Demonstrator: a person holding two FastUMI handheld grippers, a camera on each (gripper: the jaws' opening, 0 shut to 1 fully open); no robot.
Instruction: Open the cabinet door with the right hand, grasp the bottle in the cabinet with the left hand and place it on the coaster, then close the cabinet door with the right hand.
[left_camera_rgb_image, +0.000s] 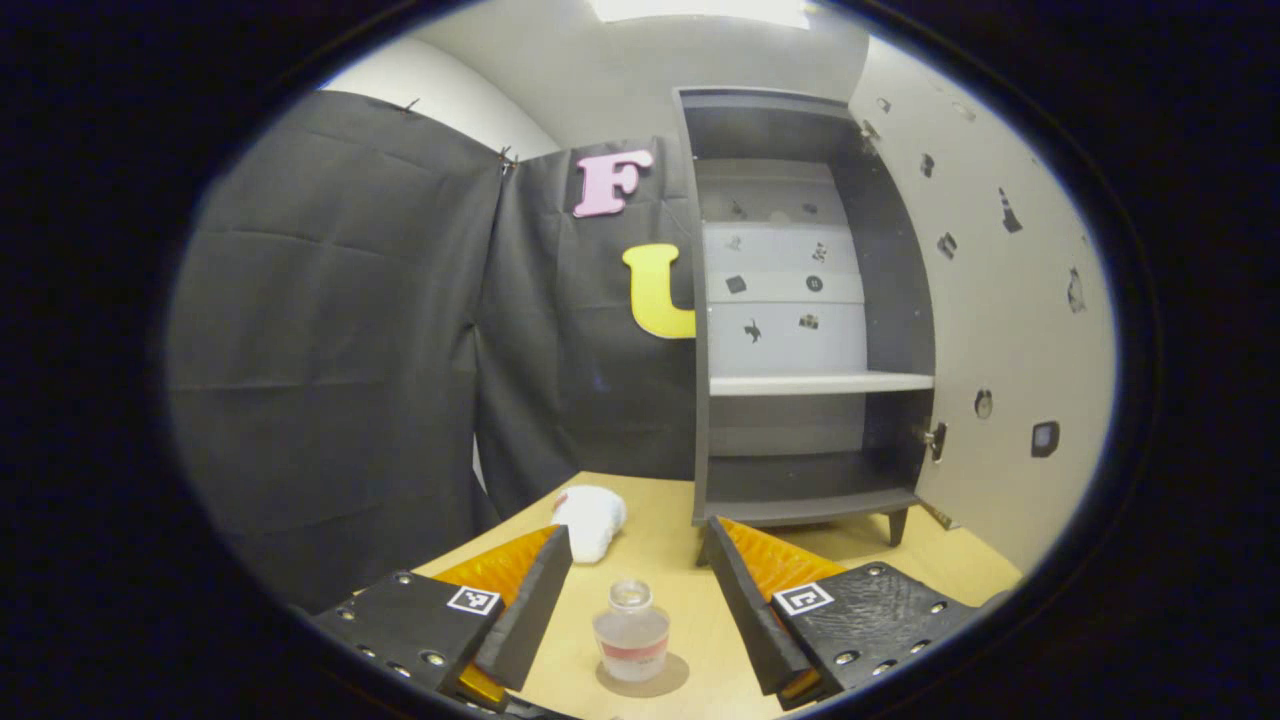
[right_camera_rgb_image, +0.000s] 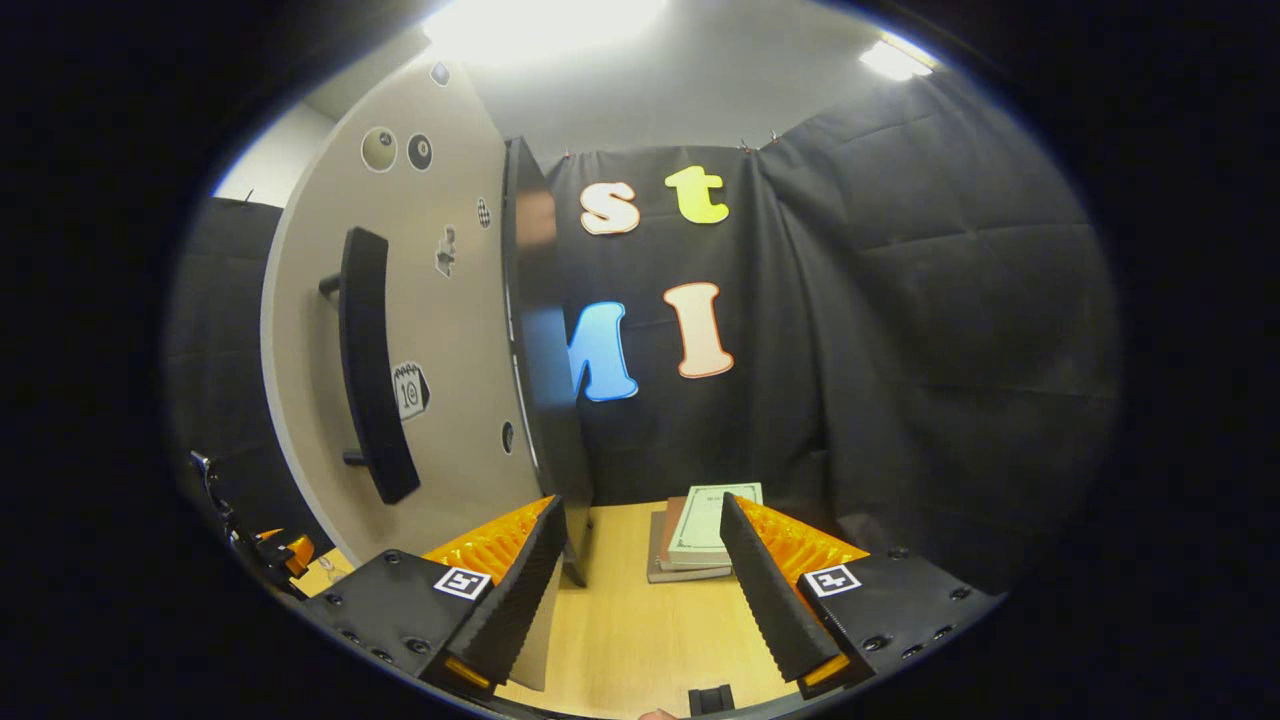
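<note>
Standing on the coaster (left_camera_rgb_image: 664, 680), the bottle (left_camera_rgb_image: 631, 643) sits between the left gripper (left_camera_rgb_image: 640, 590)'s wide-spread, untouching fingers. Beyond, the cabinet (left_camera_rgb_image: 815, 330) gapes, its door (left_camera_rgb_image: 990, 330) swung open. The right gripper (right_camera_rgb_image: 640, 570), jaws wide and empty, faces the door's handle (right_camera_rgb_image: 368, 365) and stacked books (right_camera_rgb_image: 700, 535).

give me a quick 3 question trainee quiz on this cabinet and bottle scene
1. True or false: the bottle stands on the coaster.
2. The cabinet door is: A open, B closed.
3. Fill in: on the table, past the right gripper, lies a stack of ____.

Key: 1 true. 2 A; the shelves show in the left gripper view. 3 books.
</note>
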